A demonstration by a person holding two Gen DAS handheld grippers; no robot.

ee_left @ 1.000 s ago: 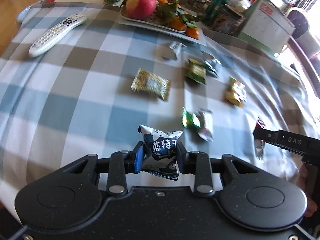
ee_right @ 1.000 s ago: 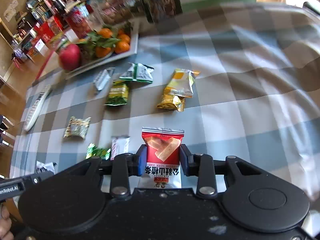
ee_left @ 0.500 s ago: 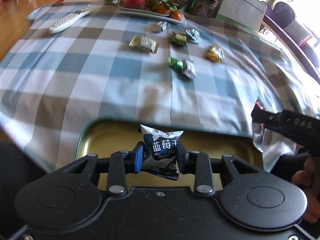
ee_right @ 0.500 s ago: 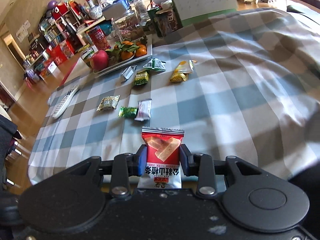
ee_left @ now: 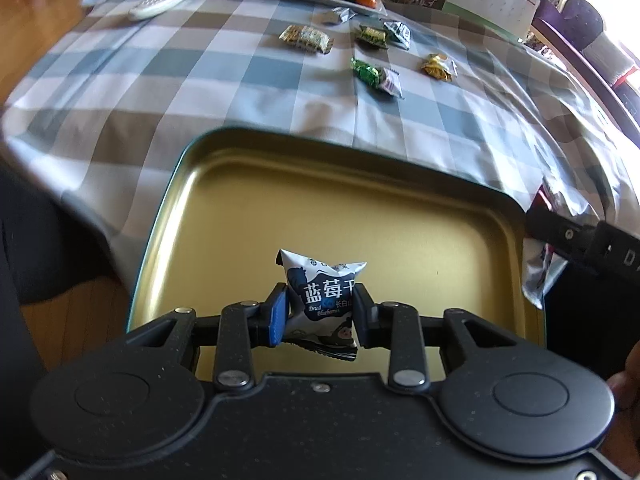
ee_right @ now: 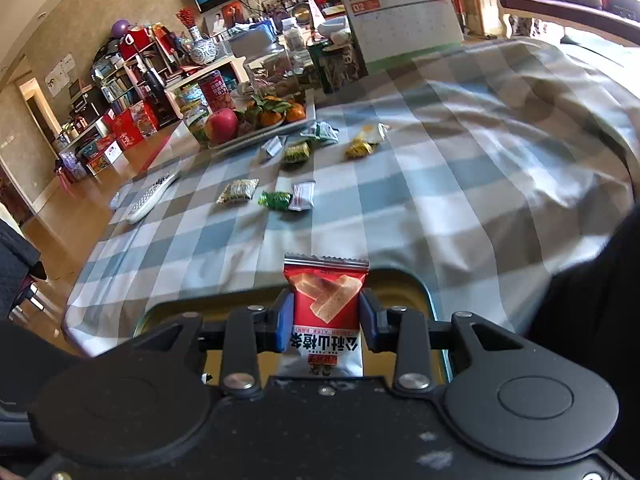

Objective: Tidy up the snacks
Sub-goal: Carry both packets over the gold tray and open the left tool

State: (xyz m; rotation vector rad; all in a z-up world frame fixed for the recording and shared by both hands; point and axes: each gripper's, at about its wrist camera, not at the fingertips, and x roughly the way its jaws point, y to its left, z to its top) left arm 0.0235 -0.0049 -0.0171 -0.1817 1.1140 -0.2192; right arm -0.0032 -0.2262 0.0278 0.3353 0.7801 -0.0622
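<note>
Left wrist view: the left tongs (ee_left: 320, 312) grip a white and dark-blue blueberry snack packet (ee_left: 322, 298), pads pressed on both its sides. The packet hangs over the bare gold floor of a shallow rectangular metal tin with a dark green rim (ee_left: 360, 152). The tin sits at the near edge of the counter, which is covered by a blue, grey and white checked cloth (ee_left: 200, 80). Farther out on the cloth lie loose packets: a speckled beige one (ee_left: 306, 38), a shiny green one (ee_left: 365, 71) touching a small white one (ee_left: 391, 83), and a yellow one (ee_left: 438, 67). A white remote control (ee_left: 168, 0) lies far left. The right tongs' black finger enters from the right edge.

Right wrist view: the right tongs (ee_right: 325, 322) clamp a red and white packet picturing golden sticks (ee_right: 326, 304), held upright above the tin's far rim (ee_right: 400, 276). Beyond lies a white tray of fruit (ee_right: 260, 128).
</note>
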